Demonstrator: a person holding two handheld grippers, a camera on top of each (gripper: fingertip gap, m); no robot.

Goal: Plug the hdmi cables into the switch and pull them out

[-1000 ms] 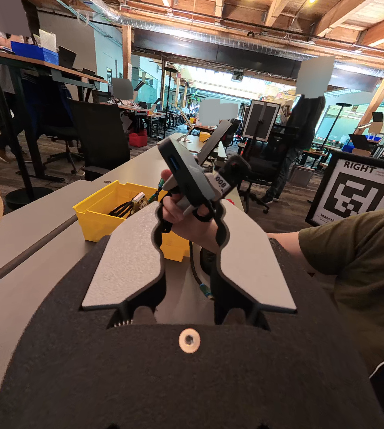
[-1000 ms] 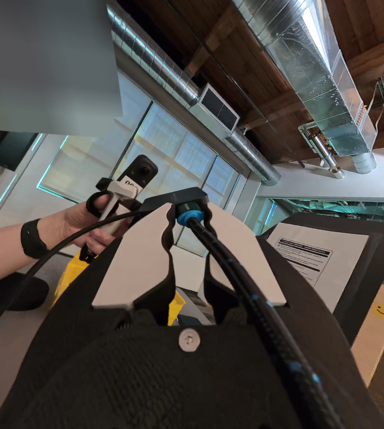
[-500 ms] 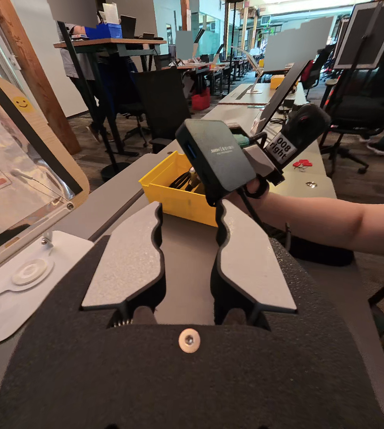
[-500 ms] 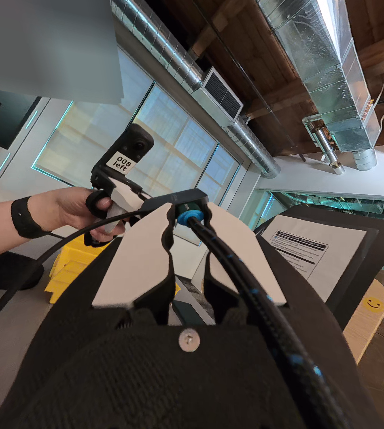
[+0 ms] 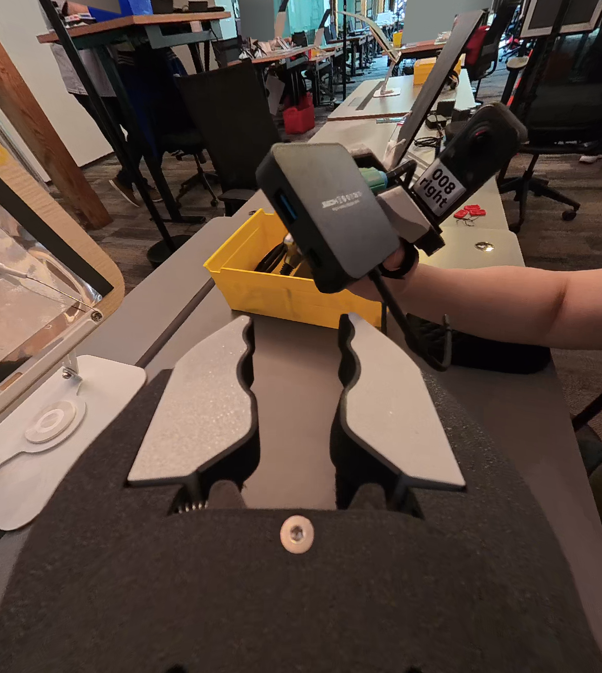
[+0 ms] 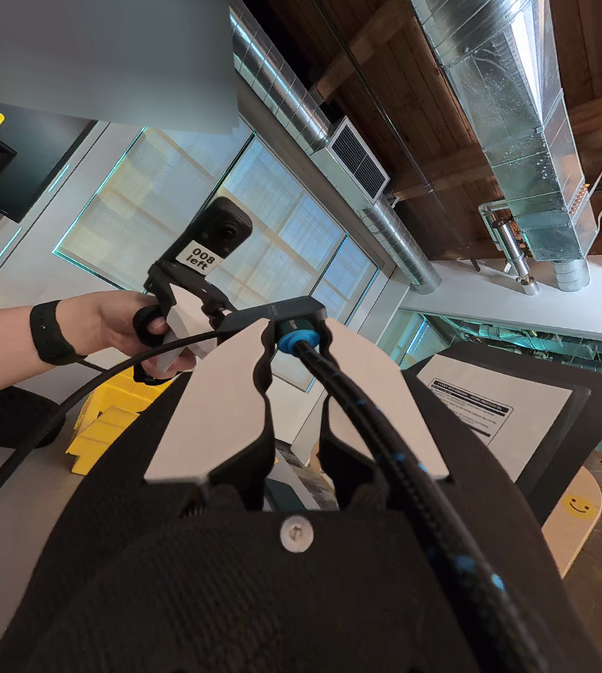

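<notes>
The black HDMI switch point(image 5: 332, 215) is held up in the air above the yellow bin. My right gripper point(image 6: 295, 327) is shut on a green and blue HDMI plug point(image 6: 294, 329) that sits in the switch's point(image 6: 277, 315) edge. Its braided black cable point(image 6: 383, 418) runs back over the gripper. A thin black cable point(image 6: 110, 378) hangs from the switch. My left gripper point(image 5: 295, 324) is open and empty, low over the grey table point(image 5: 292, 400), short of the switch. It also shows in the right wrist view point(image 6: 190, 320), to the left of the switch.
A yellow bin point(image 5: 292, 295) with cables stands on the table under the switch. A black pouch point(image 5: 481, 351) lies to its right under the person's forearm. A framed sign on a white stand point(image 5: 37, 418) is at the left. The table's right edge point(image 5: 561, 418) is near. My hands' fingertips stand some 8 centimetres from each other.
My left gripper has pulled back from the switch and tipped down toward the table, staying open. My right gripper still holds the plug in the switch, which now hangs free of the left gripper.
</notes>
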